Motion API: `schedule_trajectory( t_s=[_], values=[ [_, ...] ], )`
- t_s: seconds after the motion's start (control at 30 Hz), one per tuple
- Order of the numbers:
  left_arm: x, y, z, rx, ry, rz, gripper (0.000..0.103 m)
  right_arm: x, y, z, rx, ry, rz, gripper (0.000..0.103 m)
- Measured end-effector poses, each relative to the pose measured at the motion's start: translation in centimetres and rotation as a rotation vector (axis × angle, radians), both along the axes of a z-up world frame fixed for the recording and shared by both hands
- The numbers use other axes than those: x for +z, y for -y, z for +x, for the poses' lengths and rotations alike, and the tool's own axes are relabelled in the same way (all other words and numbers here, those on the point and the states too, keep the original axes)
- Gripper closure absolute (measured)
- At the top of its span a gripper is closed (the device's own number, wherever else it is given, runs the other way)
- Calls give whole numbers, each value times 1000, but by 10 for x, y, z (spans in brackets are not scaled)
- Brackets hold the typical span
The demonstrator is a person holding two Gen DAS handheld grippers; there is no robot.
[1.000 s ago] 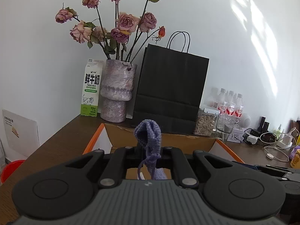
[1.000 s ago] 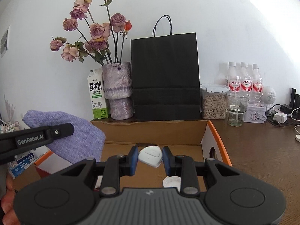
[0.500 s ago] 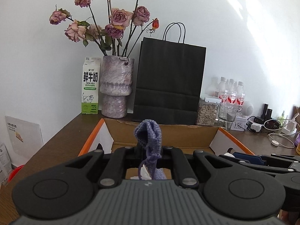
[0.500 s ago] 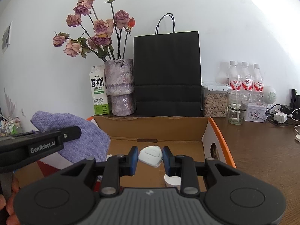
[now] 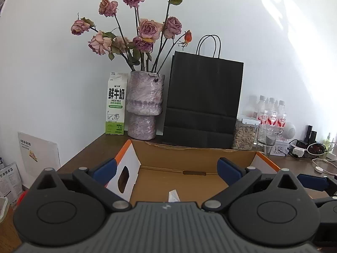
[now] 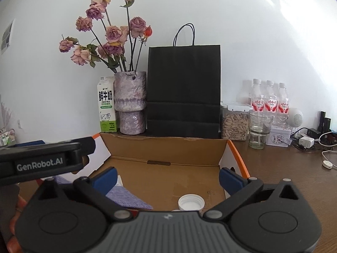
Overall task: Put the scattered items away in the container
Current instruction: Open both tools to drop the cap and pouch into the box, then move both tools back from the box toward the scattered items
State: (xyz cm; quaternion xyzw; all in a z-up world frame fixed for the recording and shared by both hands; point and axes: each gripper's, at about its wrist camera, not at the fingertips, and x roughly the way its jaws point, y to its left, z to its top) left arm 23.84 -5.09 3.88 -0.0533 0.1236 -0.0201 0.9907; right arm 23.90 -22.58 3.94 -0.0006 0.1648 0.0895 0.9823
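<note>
Box (image 6: 168, 181) sits under both your grippers: left gripper (image 5: 166, 169) and right gripper (image 6: 168, 178) are opening wide, empty; cloth (image 6: 128, 198) and cap (image 6: 191, 202) lie inside.

The left gripper's (image 5: 166, 166) body hides the near part of the box (image 5: 189, 158) floor, so only the tip of a white thing (image 5: 173, 196) pokes above it and what it is cannot be told. In the right wrist view the right gripper (image 6: 167, 177) covers the near edge of the purple cloth (image 6: 126, 198) and part of the white cap (image 6: 191, 202), while the dark bar marked GenRobot.AI (image 6: 40, 160) masks the box's left wall. Labels on the bottles (image 6: 268, 97) are too small to read, and the cables (image 5: 316, 158) run off the right edge.
</note>
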Motion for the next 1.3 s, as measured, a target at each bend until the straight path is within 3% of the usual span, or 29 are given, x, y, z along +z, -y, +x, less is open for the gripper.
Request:
schedule_trajectory(
  t_s=[0.7, 1.3],
  values=[
    [4, 2, -5, 3, 16, -4, 0, 3, 4, -3, -15, 8, 10, 0],
    [39, 2, -35, 23, 99, 20, 0, 35, 7, -25, -11, 57, 7, 0]
  ],
)
